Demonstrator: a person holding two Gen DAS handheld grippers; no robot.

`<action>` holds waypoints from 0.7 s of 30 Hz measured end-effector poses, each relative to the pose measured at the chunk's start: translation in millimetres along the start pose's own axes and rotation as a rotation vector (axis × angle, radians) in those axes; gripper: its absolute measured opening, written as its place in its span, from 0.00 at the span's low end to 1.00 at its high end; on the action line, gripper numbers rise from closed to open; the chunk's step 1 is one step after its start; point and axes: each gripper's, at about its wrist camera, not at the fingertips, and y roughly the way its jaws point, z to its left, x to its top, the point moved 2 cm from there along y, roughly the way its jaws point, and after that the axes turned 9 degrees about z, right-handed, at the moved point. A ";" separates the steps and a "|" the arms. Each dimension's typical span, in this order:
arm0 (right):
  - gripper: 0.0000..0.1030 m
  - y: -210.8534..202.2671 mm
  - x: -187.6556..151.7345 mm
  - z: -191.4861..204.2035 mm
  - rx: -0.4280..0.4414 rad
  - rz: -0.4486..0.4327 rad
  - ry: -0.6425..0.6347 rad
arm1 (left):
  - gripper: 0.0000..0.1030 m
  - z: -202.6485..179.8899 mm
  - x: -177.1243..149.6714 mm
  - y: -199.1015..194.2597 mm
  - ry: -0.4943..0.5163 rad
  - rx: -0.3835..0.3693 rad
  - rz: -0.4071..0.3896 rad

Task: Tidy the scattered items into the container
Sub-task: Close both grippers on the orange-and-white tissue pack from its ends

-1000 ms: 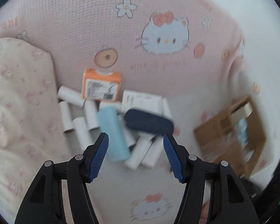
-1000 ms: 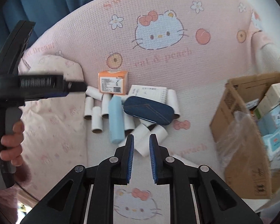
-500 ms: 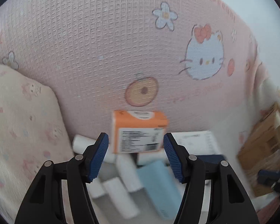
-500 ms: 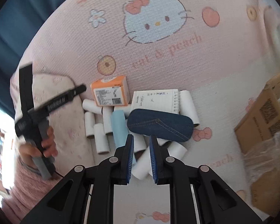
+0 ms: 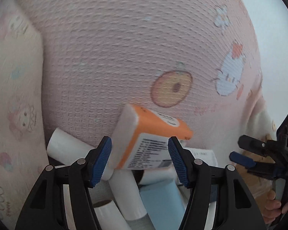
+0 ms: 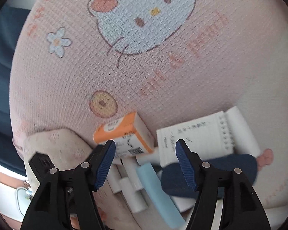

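Left gripper (image 5: 139, 160) sits low over the pile, blue ribbed pads spread wide, and the orange-and-white box (image 5: 144, 143) lies tilted between them, though neither pad presses on it. It's a crisp cardboard carton with a white label panel, lines of small print and a barcode; the print is too blurred to read. Under and around it are smooth white cylinders (image 5: 67, 145), lying every which way, and a pale blue tube (image 5: 159, 203) running down toward the bottom edge of the view.

Over to the right gripper (image 6: 145, 162): its jaws are opening, nothing between the pads, which frame the same orange box (image 6: 124, 136) from farther back. Just right of the box lies a white spiral-bound notepad (image 6: 194, 141) with handwriting, not legible, and a wire coil along its right edge. A dark denim pouch (image 6: 211, 172), soft and oval, overlaps the notepad's lower edge. The blue tube (image 6: 155, 187) slants beneath.

Everything rests on a pink waffle-textured blanket (image 6: 76, 76) printed with a white cartoon cat face, a flower, a round peach motif and pink lettering, of which "peach" can be read. A cream plush pillow (image 5: 13, 95) with faint printed figures borders the pile's left side. In the left wrist view, the other gripper and a hand (image 5: 272, 205) holding it show at the right edge, with brown cardboard (image 5: 259, 184) behind them.
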 end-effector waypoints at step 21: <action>0.35 91.1 21.3 21.1 0.071 0.022 0.050 | 0.63 -3.0 -4.2 4.7 -0.035 -0.180 -0.153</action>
